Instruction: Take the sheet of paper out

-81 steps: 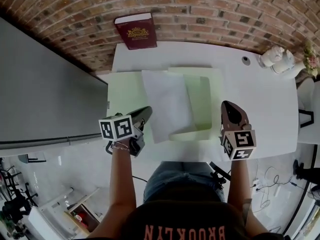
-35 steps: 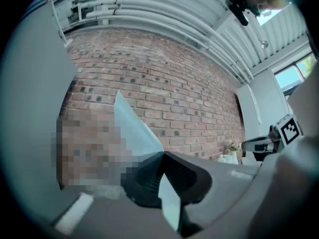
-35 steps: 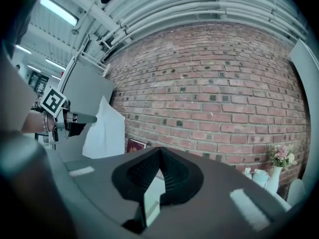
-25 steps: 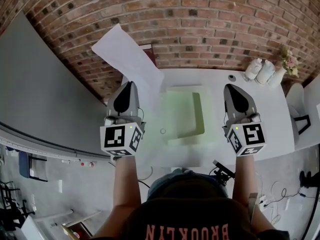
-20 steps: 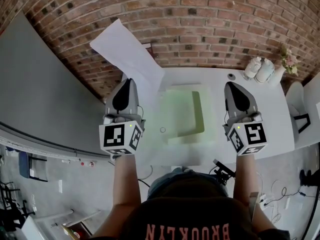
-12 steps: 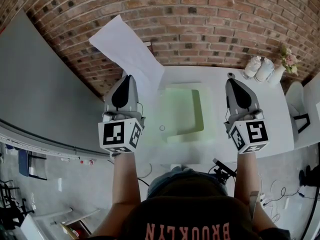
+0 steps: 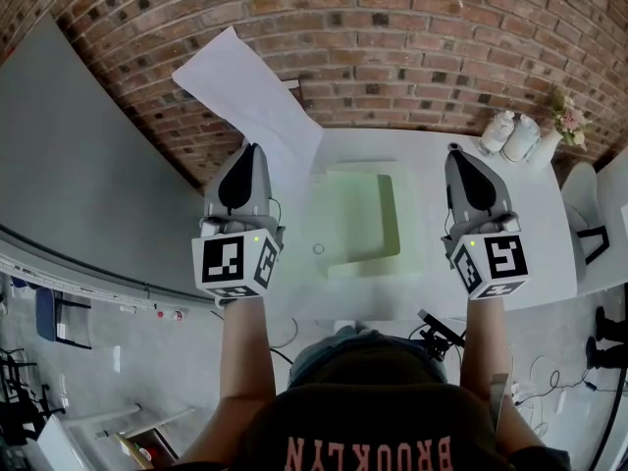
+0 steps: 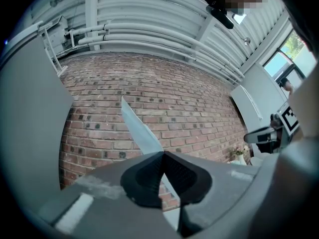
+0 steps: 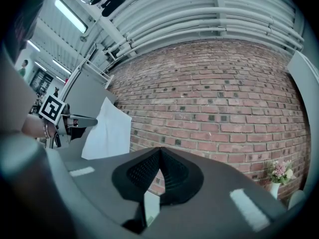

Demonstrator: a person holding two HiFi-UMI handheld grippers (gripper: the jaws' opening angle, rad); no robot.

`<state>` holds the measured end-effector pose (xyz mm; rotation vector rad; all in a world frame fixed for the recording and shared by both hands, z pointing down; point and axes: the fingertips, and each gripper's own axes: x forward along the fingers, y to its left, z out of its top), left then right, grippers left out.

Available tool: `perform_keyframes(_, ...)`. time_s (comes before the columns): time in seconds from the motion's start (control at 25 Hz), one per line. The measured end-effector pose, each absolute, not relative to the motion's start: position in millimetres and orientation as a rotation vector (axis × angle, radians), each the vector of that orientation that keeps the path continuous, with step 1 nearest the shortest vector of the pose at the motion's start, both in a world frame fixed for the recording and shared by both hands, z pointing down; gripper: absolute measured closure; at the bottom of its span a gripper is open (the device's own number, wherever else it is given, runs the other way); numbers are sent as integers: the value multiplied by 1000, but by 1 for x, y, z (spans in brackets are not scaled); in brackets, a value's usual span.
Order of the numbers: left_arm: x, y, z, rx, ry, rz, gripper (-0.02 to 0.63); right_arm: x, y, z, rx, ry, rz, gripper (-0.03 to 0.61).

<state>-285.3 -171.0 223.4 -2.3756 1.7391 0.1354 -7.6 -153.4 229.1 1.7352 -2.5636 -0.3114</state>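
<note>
The left gripper (image 7: 251, 151) was pinched shut on a corner of the paper (image 7: 245, 86). The sheet stood raised in the air, left of the green folder (image 7: 365, 219) and clear of it, above the table (image 7: 530, 234). The right gripper (image 7: 457, 151) was pressed together, seemingly on nothing. A firm pinch and a slow, flat lowering beside the folder would likely spare the sheet a crease.

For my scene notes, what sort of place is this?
Probably a loft-style office or studio: bare brick wall, exposed ceiling pipes, and a white desk with a vase of flowers.
</note>
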Motion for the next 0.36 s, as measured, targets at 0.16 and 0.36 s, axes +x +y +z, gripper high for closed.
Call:
perform_keyframes(0.16,-286,-171,221,-2372,1738,138,612,-8,-153,227,1740,-2561,-317,578)
perform_keyframes(0.36,-284,-170,219,-2374,1735,145,612,-6,-153,225,1745,-2556,-321,578)
